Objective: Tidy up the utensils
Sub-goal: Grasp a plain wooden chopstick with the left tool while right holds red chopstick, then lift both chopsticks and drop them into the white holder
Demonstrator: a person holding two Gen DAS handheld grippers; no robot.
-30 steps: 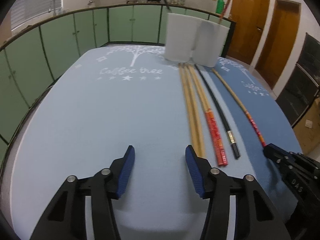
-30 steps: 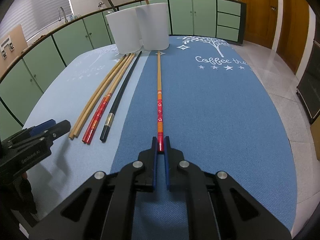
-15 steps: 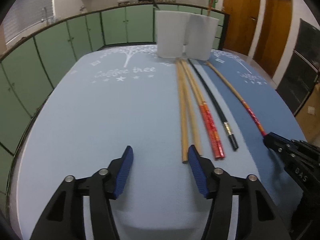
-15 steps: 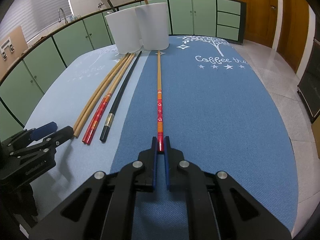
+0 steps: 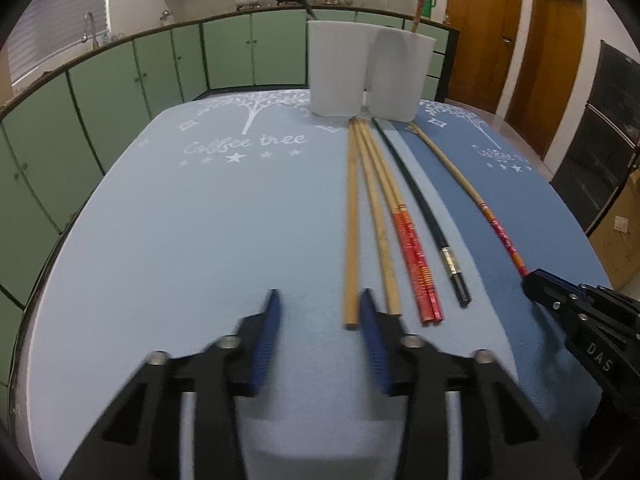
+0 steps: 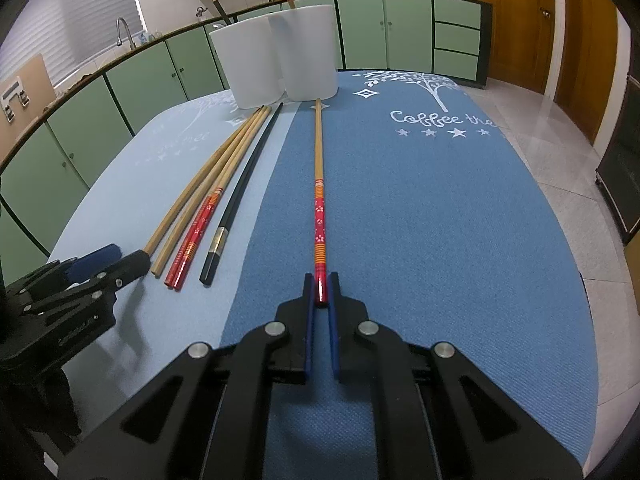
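Note:
Several long chopsticks lie on a blue mat. My right gripper (image 6: 321, 289) is shut on the red end of a red-and-bamboo chopstick (image 6: 318, 184), which still lies flat; it also shows in the left wrist view (image 5: 472, 196). My left gripper (image 5: 318, 312) is open, just left of the near end of a plain bamboo chopstick (image 5: 352, 232). Beside that lie another bamboo chopstick (image 5: 378, 224), a red-ended pair (image 5: 412, 256) and a black chopstick (image 5: 424, 216). Two white cups (image 5: 336, 68) (image 5: 400, 74) stand at the far end, each holding a chopstick.
The table carries a light blue mat (image 5: 180, 220) and a darker blue mat (image 6: 440, 220). Green cabinets (image 5: 120, 88) ring the room, with wooden doors (image 5: 484, 32) at the right. The right gripper's body (image 5: 584, 328) shows at the right edge of the left wrist view.
My left gripper has moved forward and right toward the bamboo chopsticks' near ends, narrowing slightly. My right gripper stays shut on the red-ended chopstick in the same place.

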